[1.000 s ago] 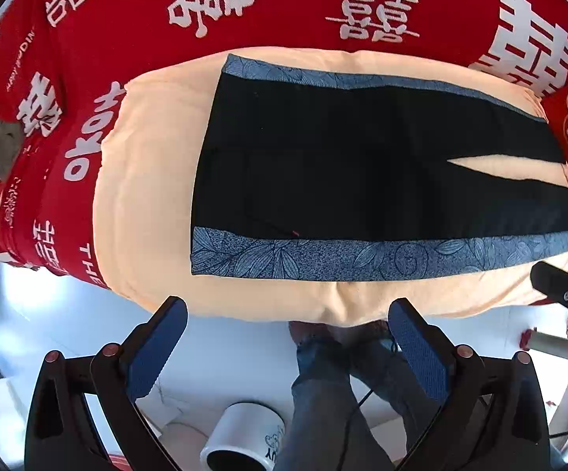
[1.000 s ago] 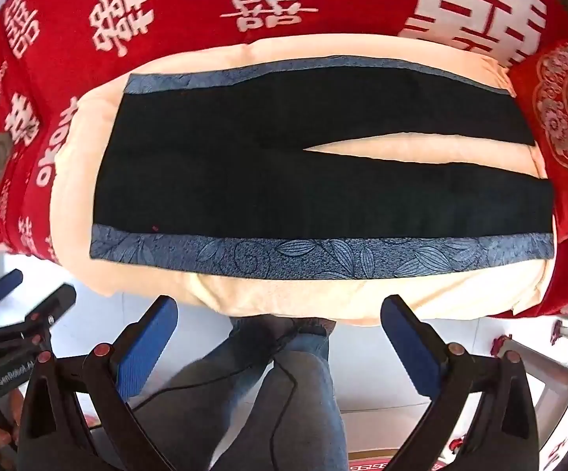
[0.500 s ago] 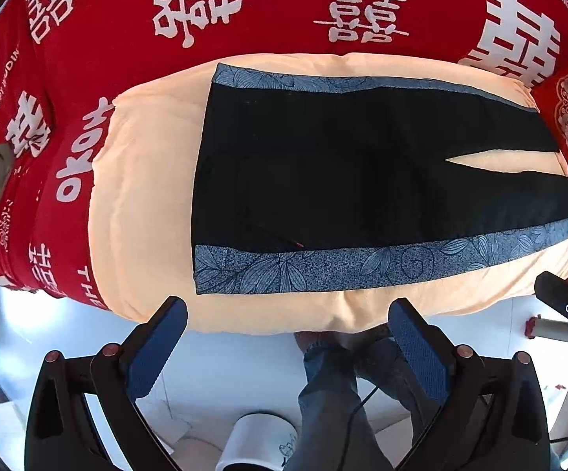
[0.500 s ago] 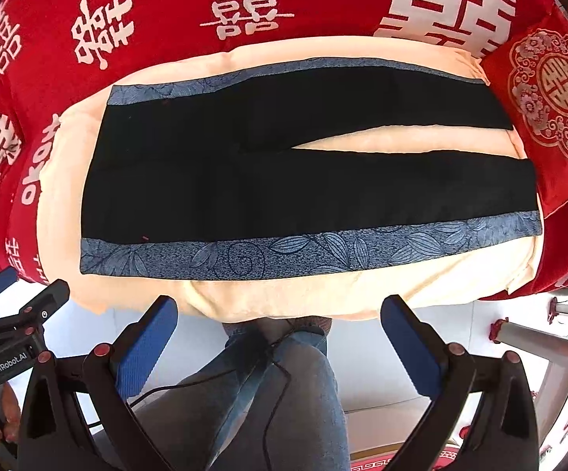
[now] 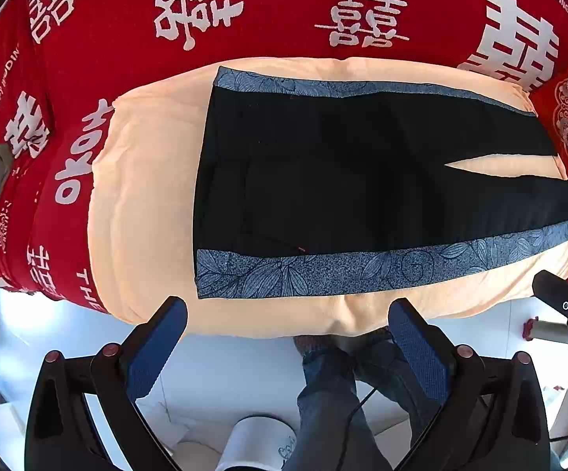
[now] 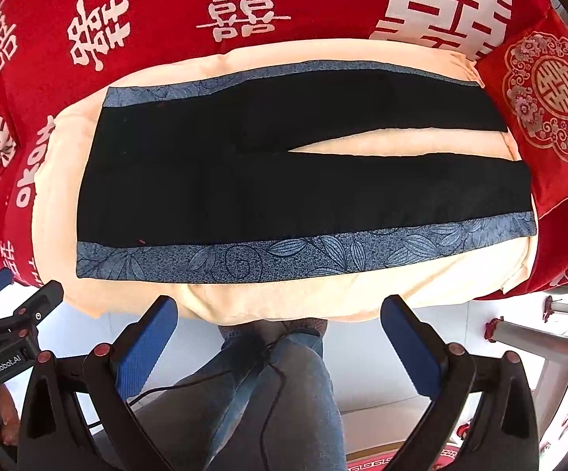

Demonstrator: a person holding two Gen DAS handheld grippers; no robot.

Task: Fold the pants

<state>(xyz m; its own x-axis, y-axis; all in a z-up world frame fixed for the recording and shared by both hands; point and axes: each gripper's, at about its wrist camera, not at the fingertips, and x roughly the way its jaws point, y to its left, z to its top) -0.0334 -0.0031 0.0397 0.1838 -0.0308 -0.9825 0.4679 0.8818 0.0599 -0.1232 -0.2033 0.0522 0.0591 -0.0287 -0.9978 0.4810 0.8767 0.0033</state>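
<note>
Black pants [image 5: 362,180] with blue leaf-patterned side bands lie flat on a peach blanket [image 5: 142,196], waist to the left, legs to the right with a narrow gap between them. They also show in the right wrist view [image 6: 284,180]. My left gripper [image 5: 288,314] is open and empty, above the blanket's near edge by the waist end. My right gripper [image 6: 280,310] is open and empty, above the near edge by the pants' middle. Each gripper shows at the side of the other's view.
The peach blanket [image 6: 460,278] lies on a red bedspread [image 5: 268,11] with white characters. A red patterned cushion [image 6: 551,110] sits by the leg ends. The person's jeans-clad legs [image 6: 284,392] and a white bucket [image 5: 256,447] are below on the white floor.
Both grippers have drifted a little, so the pants sit slightly lower and more to the left in the views. Both stay open and empty. The pants have not moved.
</note>
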